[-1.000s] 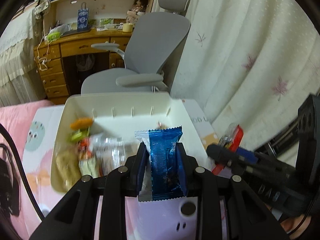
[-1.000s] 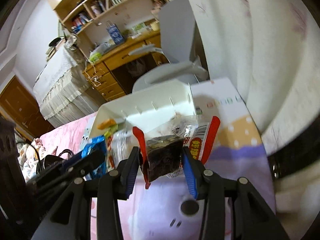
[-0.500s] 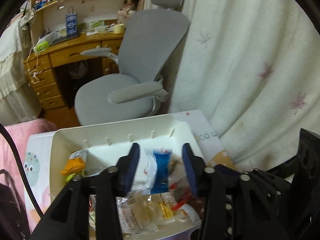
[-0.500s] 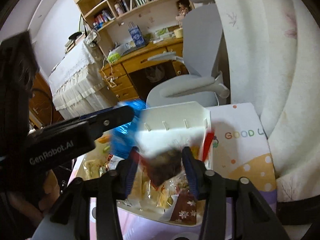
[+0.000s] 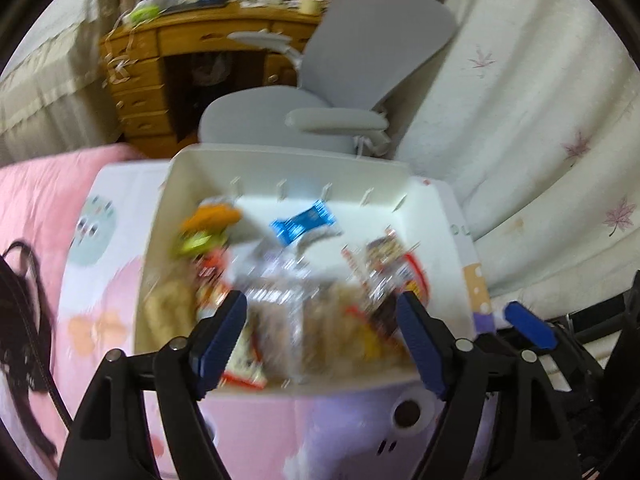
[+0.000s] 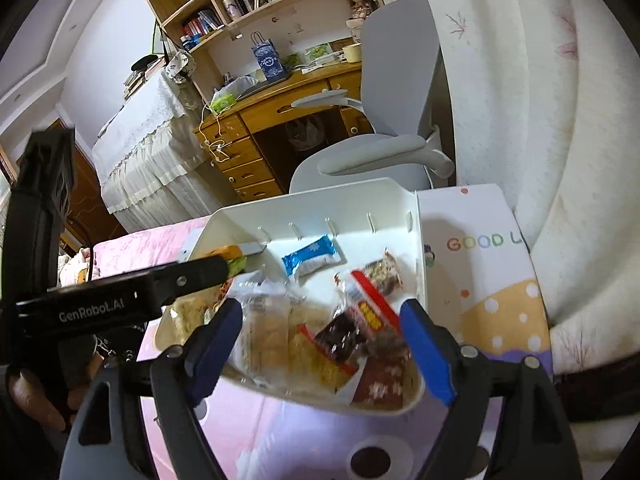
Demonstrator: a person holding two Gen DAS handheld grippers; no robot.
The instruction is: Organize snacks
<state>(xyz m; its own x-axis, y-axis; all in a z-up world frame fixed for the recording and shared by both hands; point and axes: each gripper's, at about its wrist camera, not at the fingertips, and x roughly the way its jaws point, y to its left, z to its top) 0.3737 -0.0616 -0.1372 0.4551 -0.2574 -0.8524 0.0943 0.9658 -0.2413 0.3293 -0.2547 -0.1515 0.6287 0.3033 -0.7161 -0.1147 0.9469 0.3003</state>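
A white plastic bin [image 5: 288,172] [image 6: 320,204] stands on the patterned bed cover and holds several snack packs. A blue wrapped snack [image 5: 303,223] [image 6: 312,258] lies on the bin floor near the back wall. A red and clear pack of dark snacks [image 5: 394,264] [image 6: 370,304] lies at the bin's right side. My left gripper [image 5: 320,336] is open and empty over the bin's near edge; its arm also shows in the right wrist view [image 6: 120,296]. My right gripper [image 6: 320,344] is open and empty over the near edge.
A grey office chair [image 5: 328,92] [image 6: 384,148] stands just behind the bin. A wooden desk [image 6: 280,108] with shelves is behind it. A white curtain [image 5: 520,120] hangs at the right. A black bag strap [image 5: 24,312] lies on the pink cover at the left.
Both grippers opened and let go: the blue snack and the red and clear pack now lie in the bin. Both grippers have drawn back toward the bin's near edge.
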